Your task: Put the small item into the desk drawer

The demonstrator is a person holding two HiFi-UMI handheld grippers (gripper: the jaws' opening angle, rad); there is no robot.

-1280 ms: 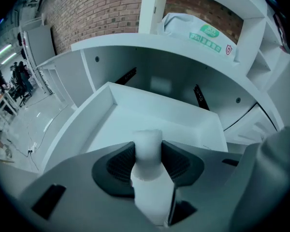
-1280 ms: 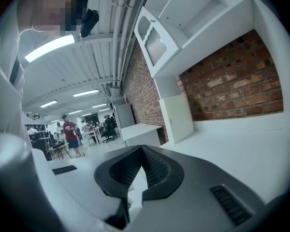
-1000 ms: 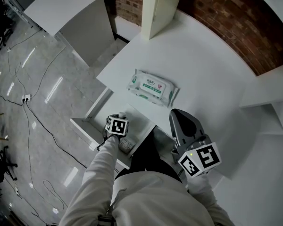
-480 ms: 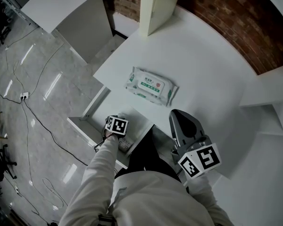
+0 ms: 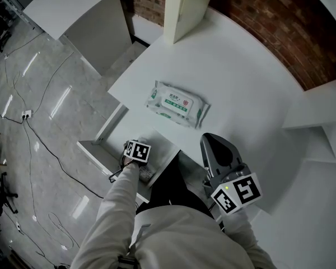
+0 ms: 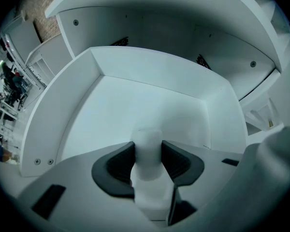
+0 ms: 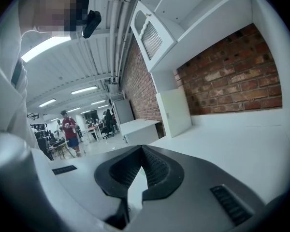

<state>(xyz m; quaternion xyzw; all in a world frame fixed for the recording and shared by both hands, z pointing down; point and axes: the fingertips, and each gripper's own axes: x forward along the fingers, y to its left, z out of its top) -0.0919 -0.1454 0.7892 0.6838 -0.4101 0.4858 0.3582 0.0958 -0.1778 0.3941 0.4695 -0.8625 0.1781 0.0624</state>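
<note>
Fingers (image 6: 117, 166) of left gripper (image 6: 148, 151) clamped on small white item (image 6: 150, 187), low inside open drawer (image 6: 135, 105); right gripper (image 7: 141, 154) fingers pressed together, empty, above desk (image 5: 241, 77) front edge. Wipes pack (image 5: 176, 103) print unreadable.

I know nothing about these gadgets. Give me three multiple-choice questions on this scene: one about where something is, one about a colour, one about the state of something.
1. Where does the green-and-white soft pack of wet wipes lie?
A. In the drawer
B. On the white desk top
C. On the floor

2. What colour is the brick wall behind the desk?
A. Red-brown
B. Yellow
C. Blue

3. What is the left claw doing?
A. Standing open and empty
B. Gripping a cable
C. Gripping a small white item over the open white drawer

Answers:
1 B: the head view shows the pack lying flat on the desk.
2 A: the bricks show red-brown.
3 C: the dark pads press on the item's sides, and the drawer floor lies beyond.
</note>
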